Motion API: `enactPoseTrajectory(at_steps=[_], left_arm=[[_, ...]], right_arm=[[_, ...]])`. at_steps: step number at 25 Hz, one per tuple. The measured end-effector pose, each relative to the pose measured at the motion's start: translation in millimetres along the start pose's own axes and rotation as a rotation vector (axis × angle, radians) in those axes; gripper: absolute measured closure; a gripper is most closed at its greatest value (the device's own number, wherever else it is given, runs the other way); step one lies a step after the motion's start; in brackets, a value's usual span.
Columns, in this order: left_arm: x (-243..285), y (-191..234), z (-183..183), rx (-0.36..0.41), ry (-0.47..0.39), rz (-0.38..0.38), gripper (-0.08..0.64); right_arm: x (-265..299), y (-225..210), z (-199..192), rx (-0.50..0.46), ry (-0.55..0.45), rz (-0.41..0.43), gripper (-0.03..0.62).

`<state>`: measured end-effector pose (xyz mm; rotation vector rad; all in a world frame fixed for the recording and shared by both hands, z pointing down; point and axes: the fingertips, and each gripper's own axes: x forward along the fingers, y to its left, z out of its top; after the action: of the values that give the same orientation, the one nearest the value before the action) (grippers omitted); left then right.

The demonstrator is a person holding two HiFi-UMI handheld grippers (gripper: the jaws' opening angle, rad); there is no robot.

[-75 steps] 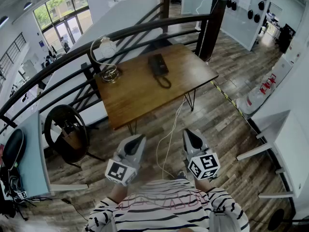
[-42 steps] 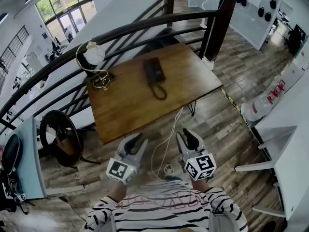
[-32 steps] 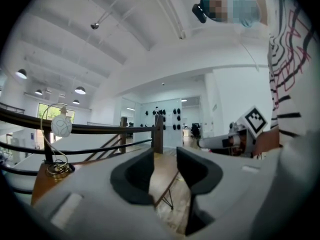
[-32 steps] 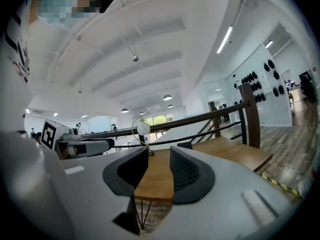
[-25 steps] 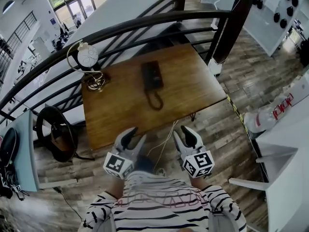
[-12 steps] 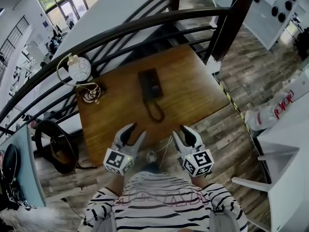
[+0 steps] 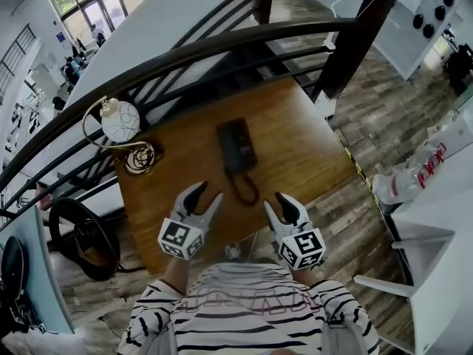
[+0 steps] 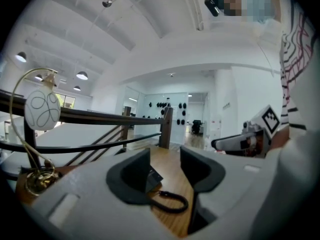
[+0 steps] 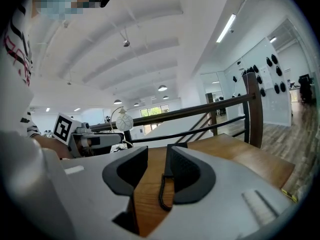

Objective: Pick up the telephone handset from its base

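A black telephone [image 7: 236, 146] lies in the middle of the wooden table [image 7: 310, 146], handset on its base, and its coiled cord [image 7: 244, 190] loops toward me. My left gripper [image 7: 207, 195] hangs over the table's near edge, left of the cord, its jaws opening with nothing between them. My right gripper [image 7: 276, 204] is level with it, right of the cord, and open. In the left gripper view the phone [image 8: 152, 175] and cord [image 8: 170, 202] show beyond the gripper [image 8: 165, 166]. In the right gripper view the cord [image 9: 163, 191] lies just ahead of the gripper [image 9: 156, 166].
A brass arc lamp with a white globe [image 7: 120, 120] stands at the table's far left corner. A black railing [image 7: 222, 43] runs behind the table, with a thick post [image 7: 347, 43] at the right. A round black chair [image 7: 81, 231] sits left of the table, and white furniture [image 7: 436, 235] stands on the right.
I have walked up to the table. Both grippers have moved forward from over the floor to over the table's near edge, and the left jaws have spread wider.
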<state>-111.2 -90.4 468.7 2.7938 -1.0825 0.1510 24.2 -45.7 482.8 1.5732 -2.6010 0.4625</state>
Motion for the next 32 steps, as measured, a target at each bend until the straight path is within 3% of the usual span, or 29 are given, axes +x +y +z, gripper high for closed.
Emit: enactPoseTrajectory(at_steps=[9, 23, 32], left_arm=[[48, 46, -15, -0.064, 0.067, 0.006, 0.374], [136, 99, -51, -0.124, 0.156, 0.124, 0.37], [177, 130, -79, -0.162, 0.2, 0.145, 0.371]], right_arm=[[43, -31, -6, 0.003, 0.04, -0.015, 0.463], [106, -91, -25, -0.001, 0.182, 0.149, 0.468], [119, -113, -23, 0.009, 0.193, 0.17, 0.474]])
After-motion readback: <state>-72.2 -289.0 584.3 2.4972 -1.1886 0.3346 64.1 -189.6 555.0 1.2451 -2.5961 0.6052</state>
